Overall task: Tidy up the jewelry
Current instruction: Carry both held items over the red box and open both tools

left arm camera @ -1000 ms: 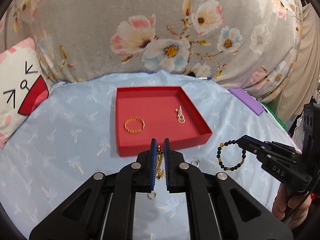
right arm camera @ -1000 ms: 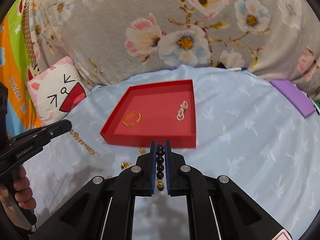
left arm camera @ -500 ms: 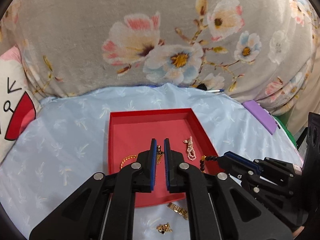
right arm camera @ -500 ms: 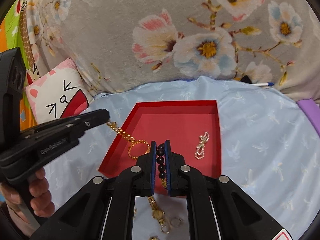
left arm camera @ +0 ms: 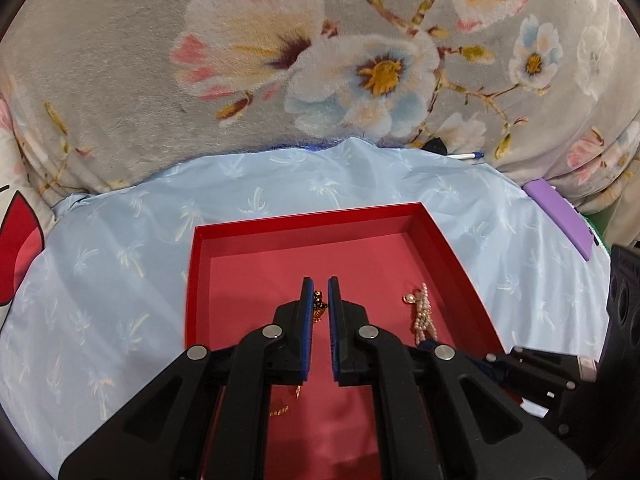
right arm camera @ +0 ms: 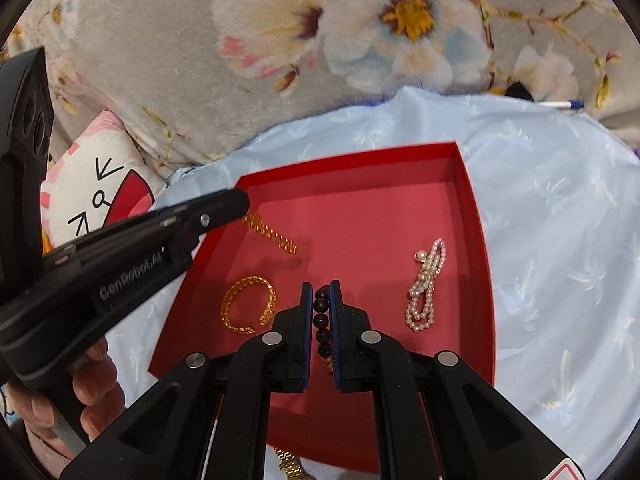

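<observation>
Now both grippers (left arm camera: 319,300) (right arm camera: 320,304) over tray (right arm camera: 472,200)

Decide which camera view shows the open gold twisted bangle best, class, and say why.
The right wrist view: the gold twisted bangle lies whole and unobstructed on the floor of the red tray, left of the right gripper. In the left wrist view the gripper's body hides it.
</observation>
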The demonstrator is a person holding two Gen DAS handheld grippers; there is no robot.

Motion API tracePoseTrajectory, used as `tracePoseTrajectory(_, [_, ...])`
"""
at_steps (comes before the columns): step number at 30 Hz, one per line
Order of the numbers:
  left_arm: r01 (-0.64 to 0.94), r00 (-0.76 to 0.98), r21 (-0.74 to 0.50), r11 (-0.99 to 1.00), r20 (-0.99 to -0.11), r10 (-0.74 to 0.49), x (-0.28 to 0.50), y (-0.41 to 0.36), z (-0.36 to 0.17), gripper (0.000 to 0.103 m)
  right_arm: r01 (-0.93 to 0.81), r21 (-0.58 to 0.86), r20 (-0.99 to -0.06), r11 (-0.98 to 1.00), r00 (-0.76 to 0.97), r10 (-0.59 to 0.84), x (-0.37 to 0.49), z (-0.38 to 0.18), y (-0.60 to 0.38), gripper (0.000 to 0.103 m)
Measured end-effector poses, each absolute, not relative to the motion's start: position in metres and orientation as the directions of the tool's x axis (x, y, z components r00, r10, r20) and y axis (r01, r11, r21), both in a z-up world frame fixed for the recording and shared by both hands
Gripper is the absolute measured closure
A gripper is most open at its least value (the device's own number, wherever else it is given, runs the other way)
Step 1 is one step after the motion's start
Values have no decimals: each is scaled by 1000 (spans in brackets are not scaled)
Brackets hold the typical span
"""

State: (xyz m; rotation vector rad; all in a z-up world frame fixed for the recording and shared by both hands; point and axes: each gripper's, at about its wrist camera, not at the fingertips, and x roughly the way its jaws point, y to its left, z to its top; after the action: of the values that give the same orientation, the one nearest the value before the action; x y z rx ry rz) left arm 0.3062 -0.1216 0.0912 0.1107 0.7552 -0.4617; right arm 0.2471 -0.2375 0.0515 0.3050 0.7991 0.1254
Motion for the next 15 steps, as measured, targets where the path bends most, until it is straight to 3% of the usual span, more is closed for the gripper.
tracePoseTrajectory(3, [431,635,-63,900,-688,-352,316,-125,83,96,32,268,-706,963,687,174,251,42,-240,94])
tracePoseTrajectory(4, [422,642,-59,905,-685,-344,318,-124,80,93,44,254,-705,966,692,154,250,41,-242,91])
tracePoseTrajectory(5, [413,648,-53,909,-684,-334,320,-124,77,87,61,235,-706,970,697,128,250,40,-244,79])
tracePoseTrajectory(6, [403,652,-47,914,-686,-323,322,-123,75,72,72,227,-704,971,701,112,248,40,-247,69])
tracePoseTrajectory(7, [392,656,-44,919,-687,-313,324,-121,73,57,85,225,-693,971,714,99,244,40,-250,66])
tracePoseTrajectory(15, [336,693,-52,941,-663,-284,313,-95,79,44,90,198,-642,976,765,60,211,57,-260,60])
